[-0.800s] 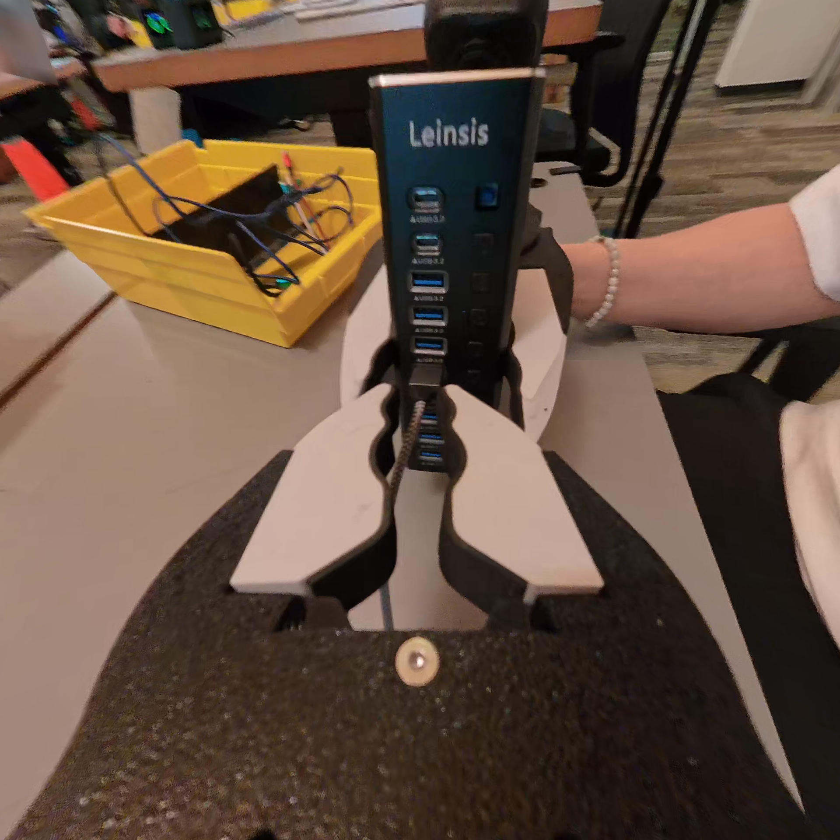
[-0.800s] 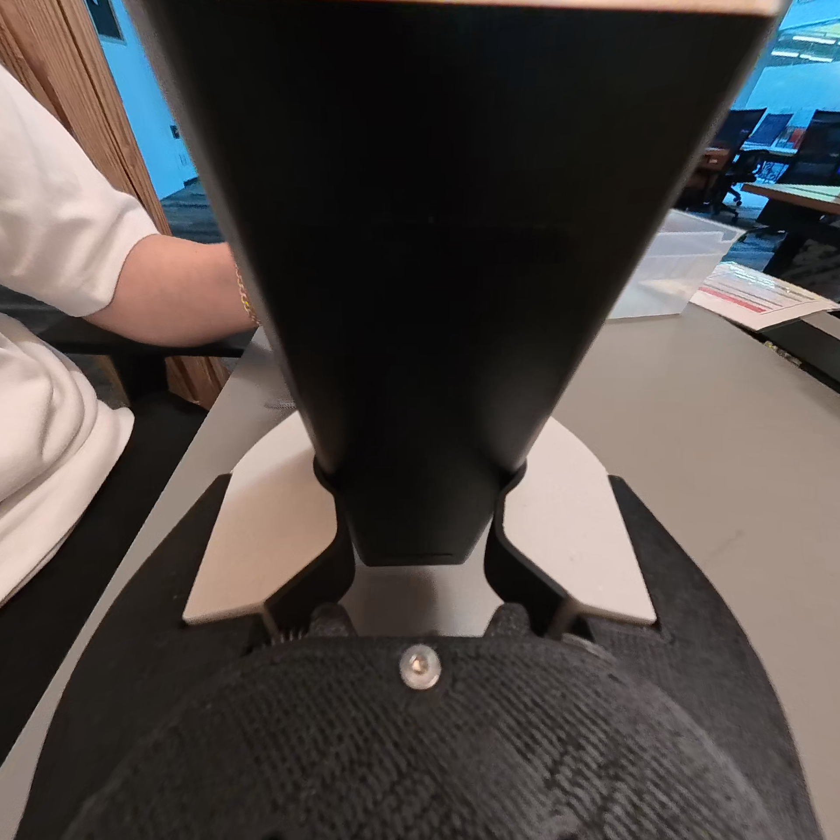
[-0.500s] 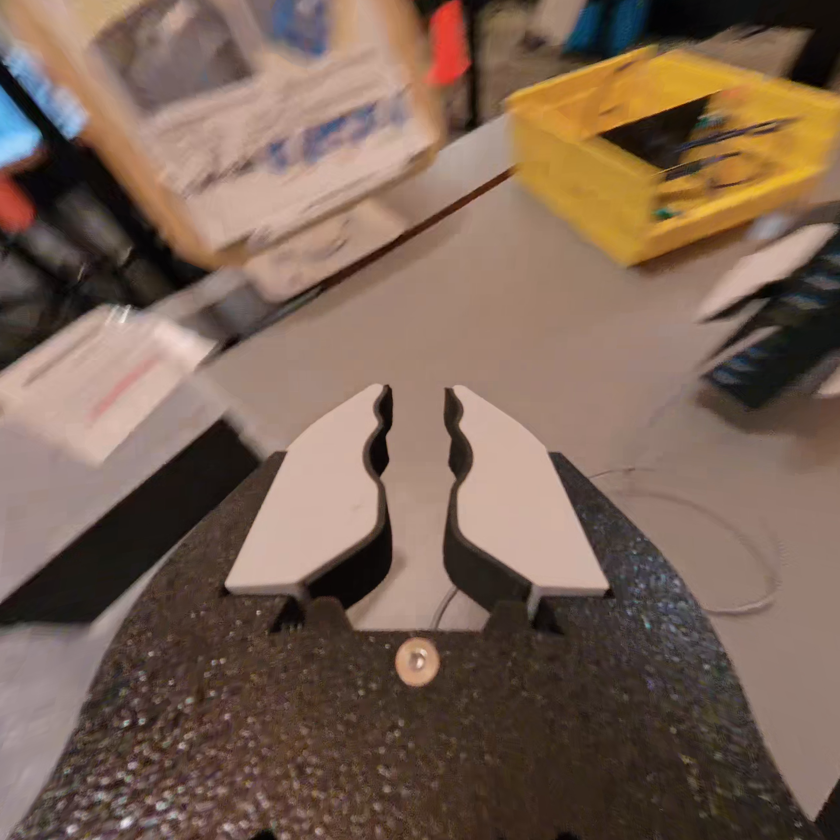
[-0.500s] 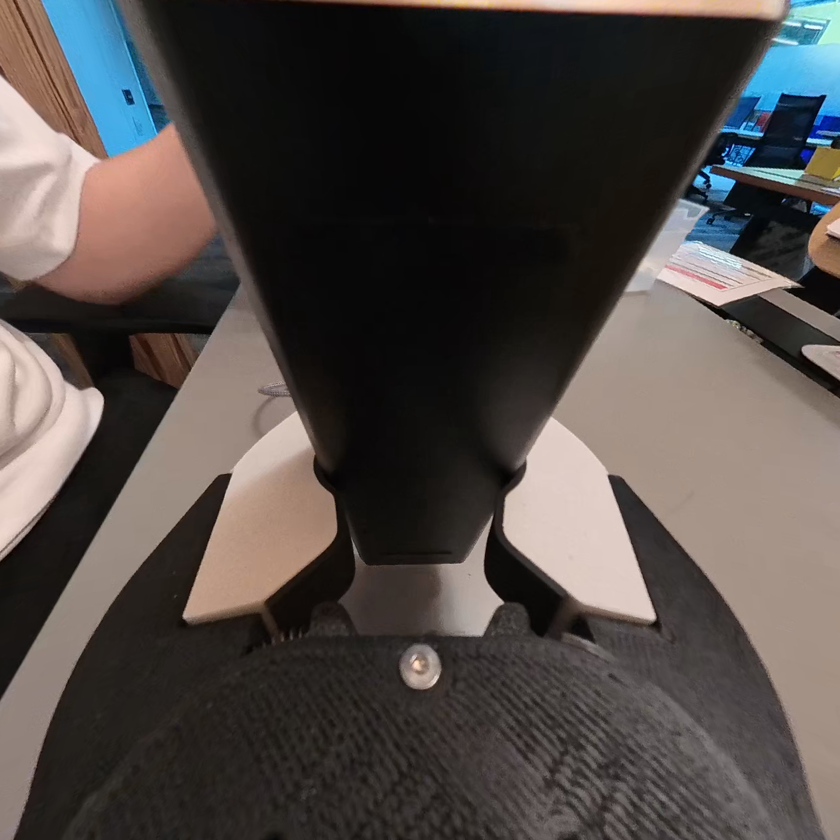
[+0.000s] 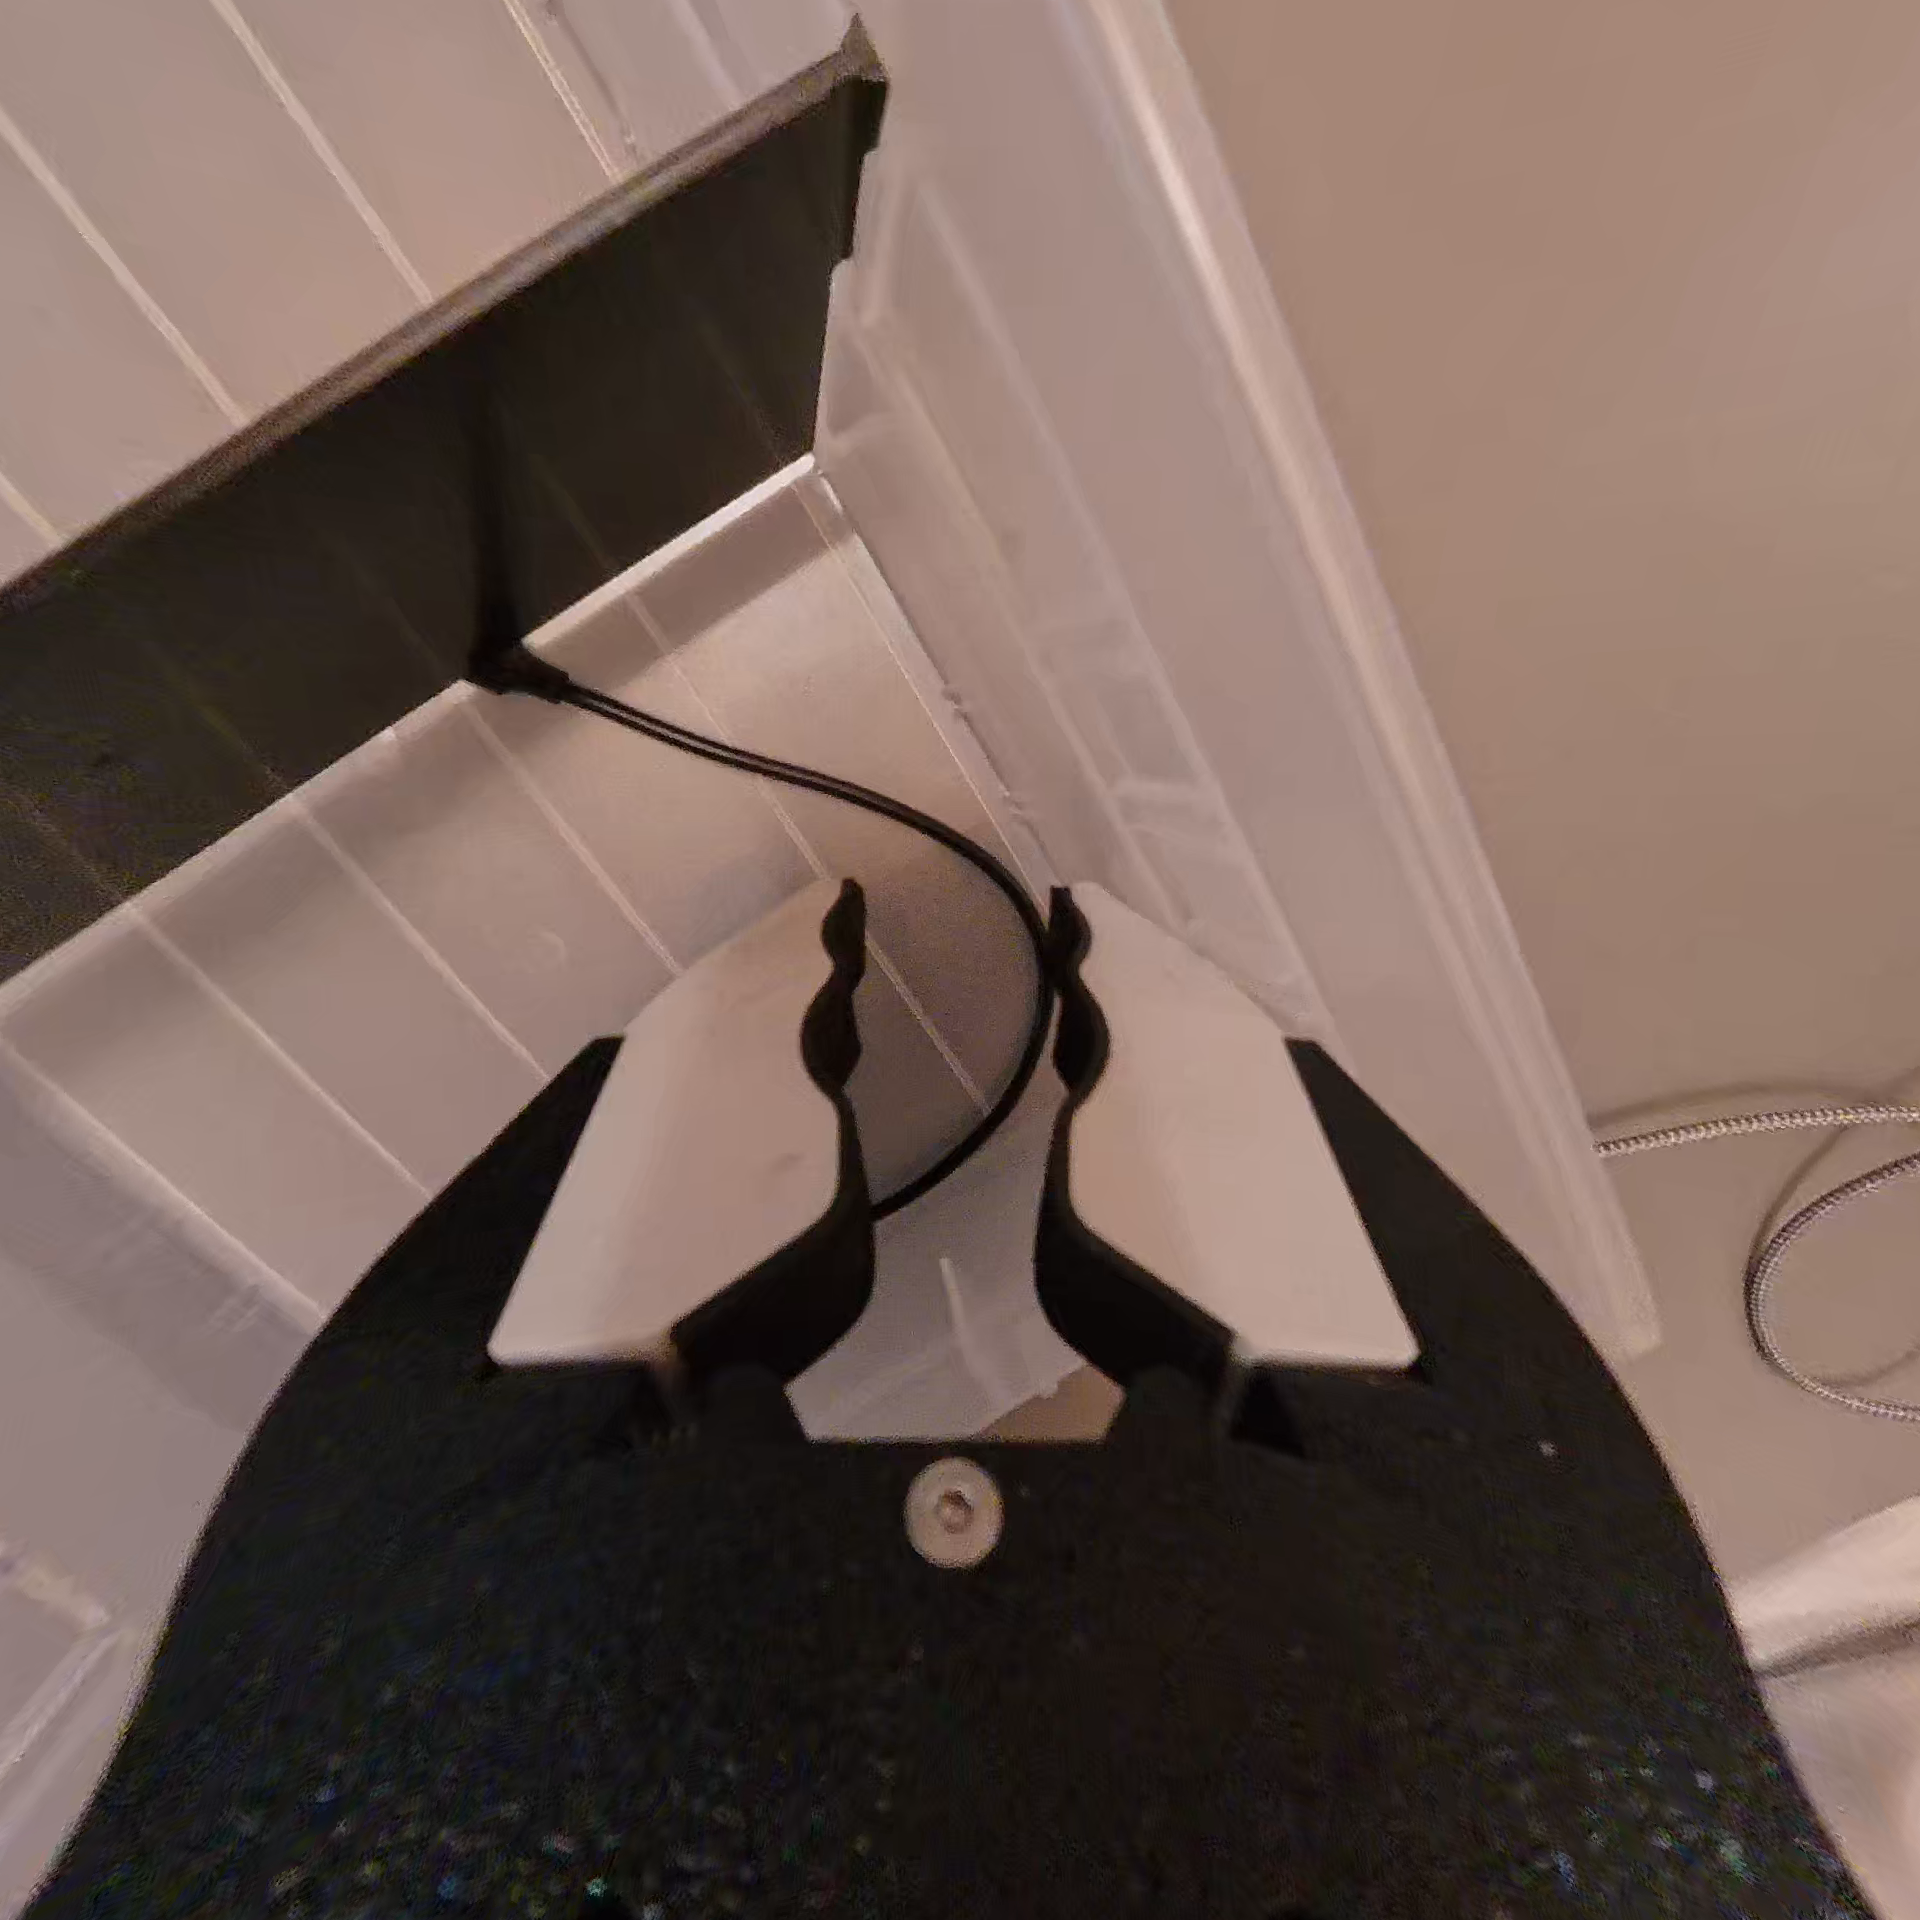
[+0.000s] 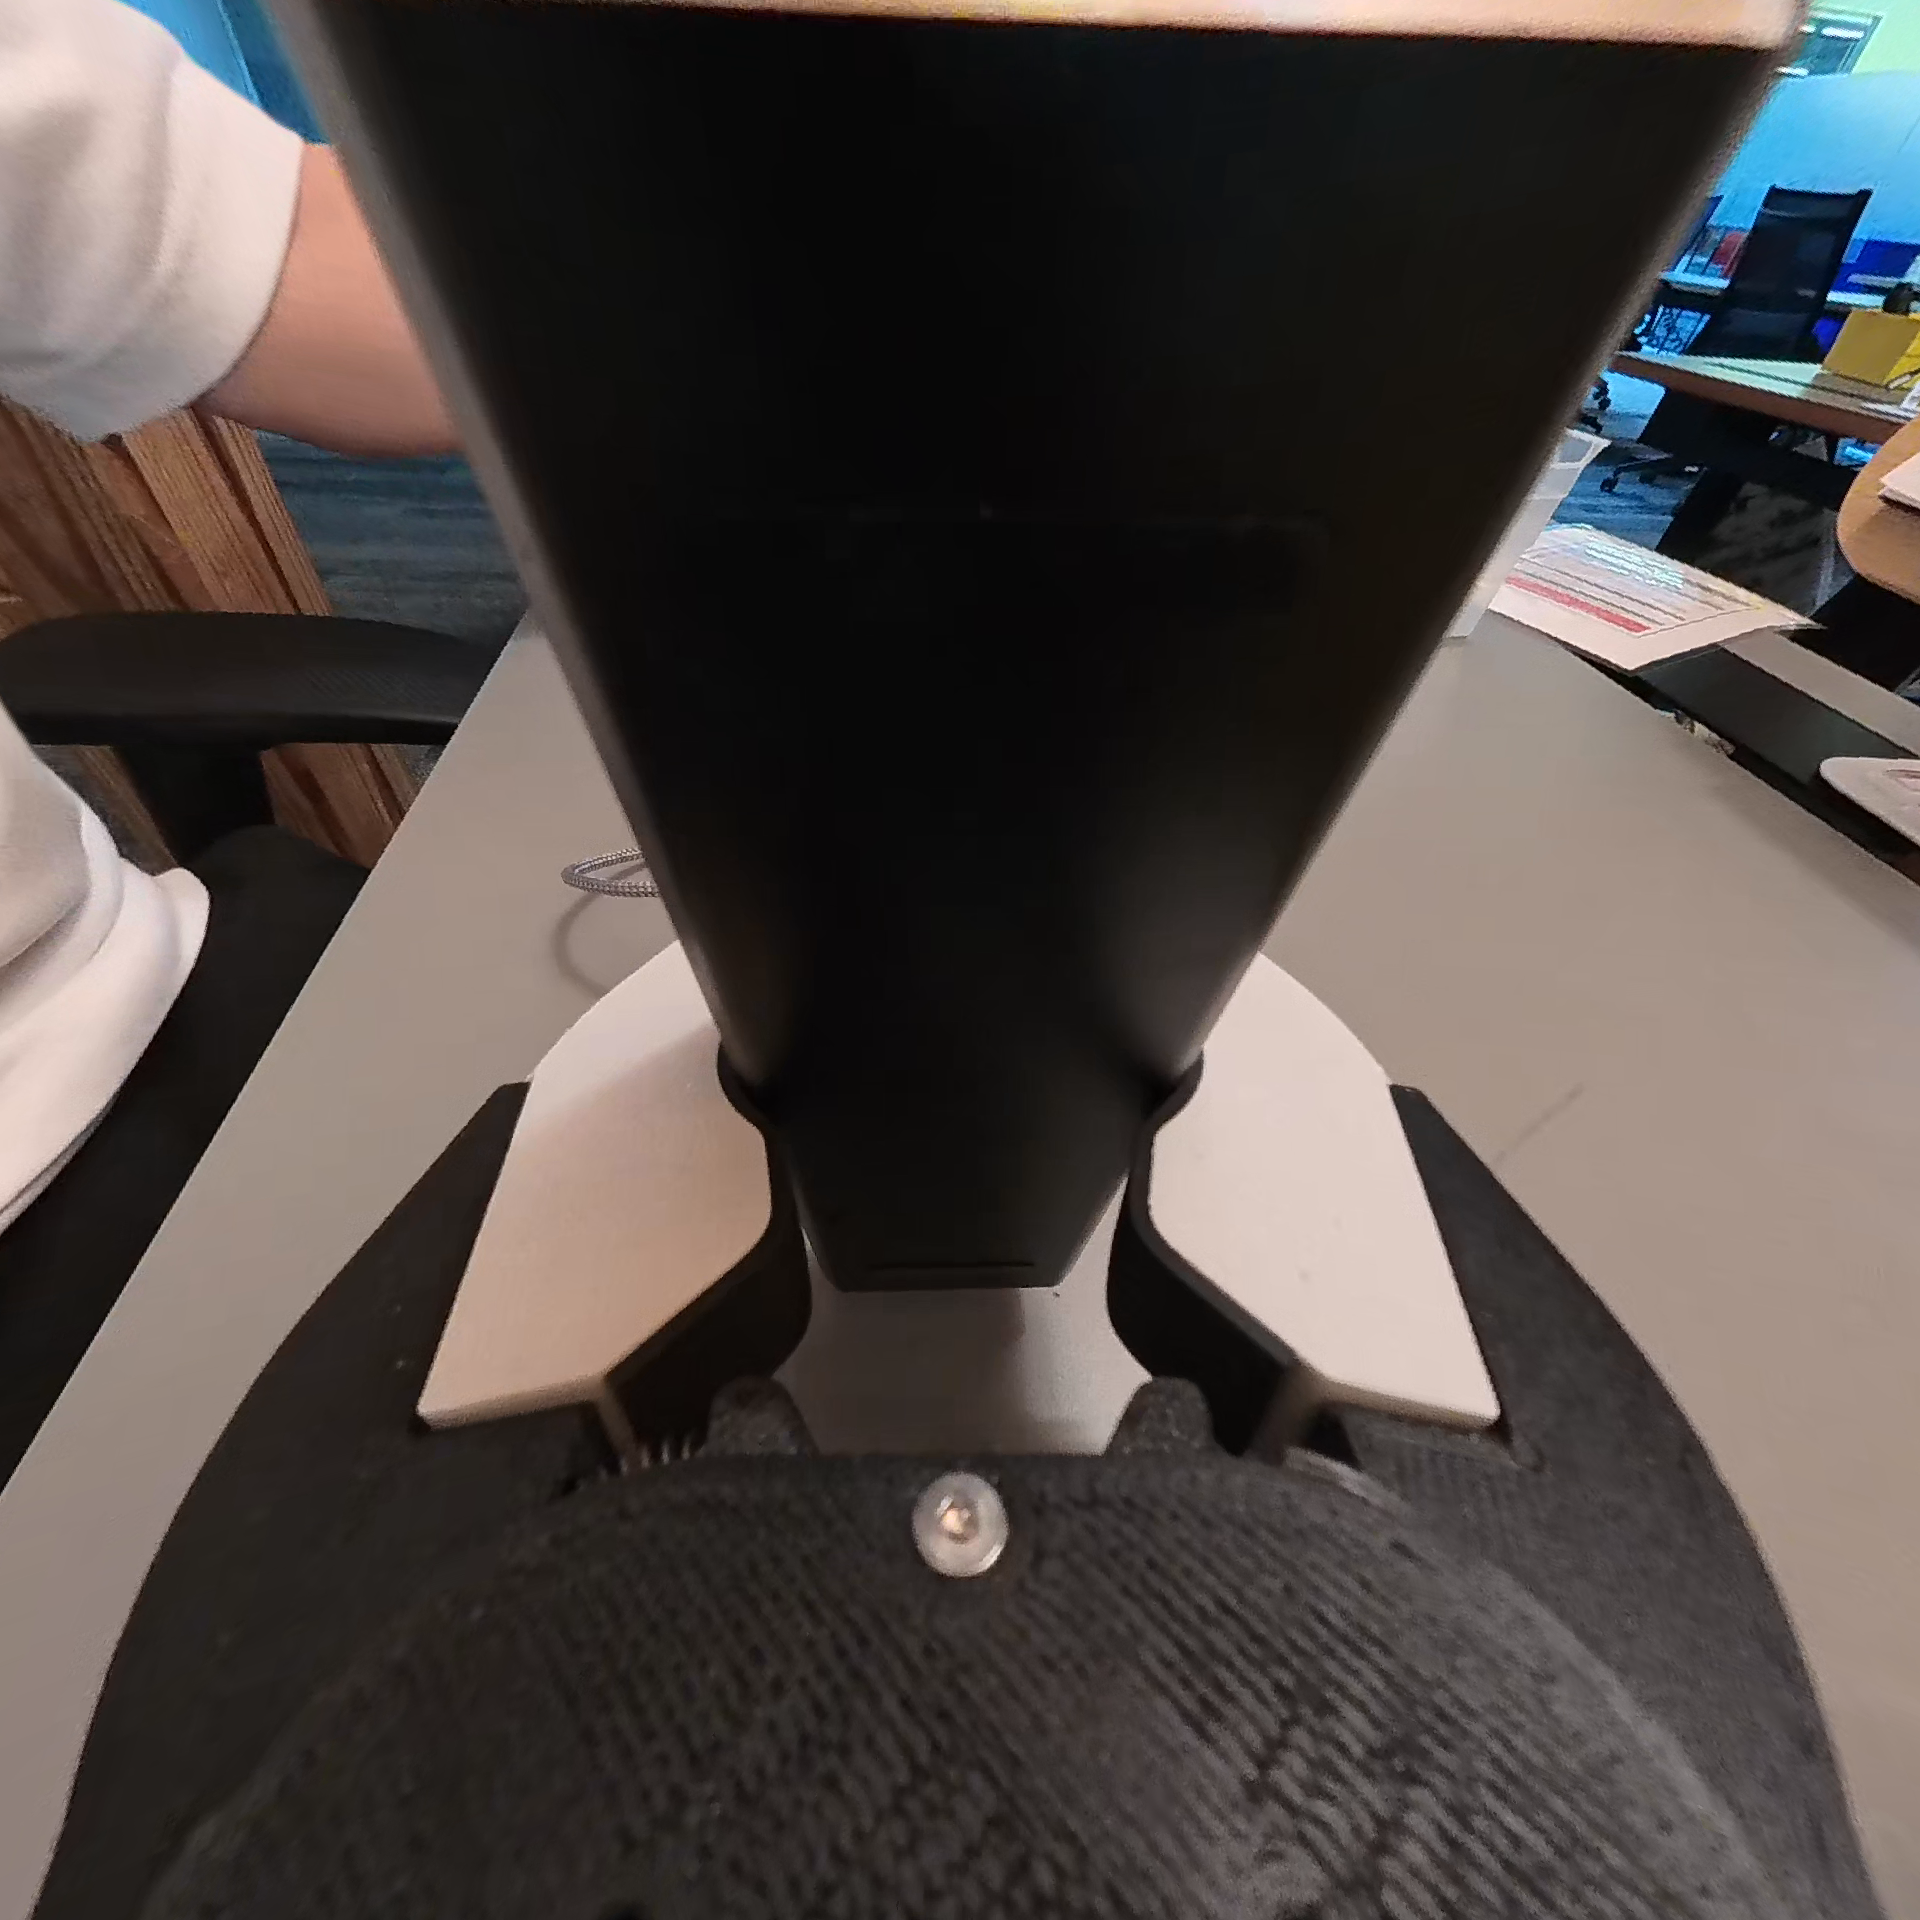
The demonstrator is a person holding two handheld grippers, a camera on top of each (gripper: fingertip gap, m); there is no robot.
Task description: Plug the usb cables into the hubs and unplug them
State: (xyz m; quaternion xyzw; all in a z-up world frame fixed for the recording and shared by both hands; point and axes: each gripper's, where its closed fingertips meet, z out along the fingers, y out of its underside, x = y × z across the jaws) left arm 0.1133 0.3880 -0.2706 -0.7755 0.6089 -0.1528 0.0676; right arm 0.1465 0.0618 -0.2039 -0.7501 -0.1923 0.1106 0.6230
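Reaching for the next lead while the hub is held steady

Judging by the two views, the step in hand is a pick-up. The right gripper (image 6: pixel 956 1081) is clenched around the lower end of the tall, dark, flat-sided USB hub (image 6: pixel 987 520). The hub stands upright on the pale grey table (image 6: pixel 1455 935), with its plain back to the camera, so no ports show. A silver braided cable (image 6: pixel 608 871) lies on the table just beside the hub, and its end is out of sight.

The left gripper (image 5: pixel 956 904) is released, with its jaws apart and nothing between the pads. It hangs over a clear, ribbed plastic bin (image 5: pixel 1091 520). A flat black slab (image 5: pixel 416 468) lies tilted in the bin, and I cannot tell whether it is a second hub. A thin black twin cord (image 5: pixel 831 779) leaves the slab's lower corner. It curves down through the gap and runs just beside the right-hand finger, perhaps touching it.

The next move probably calls for centring the open jaws on that cord, or better on its plug, which is hidden. The jaws should then close firmly enough that so thin a lead does not slip. A loop of silver braided cable (image 5: pixel 1818 1195) also lies on the table outside the bin.
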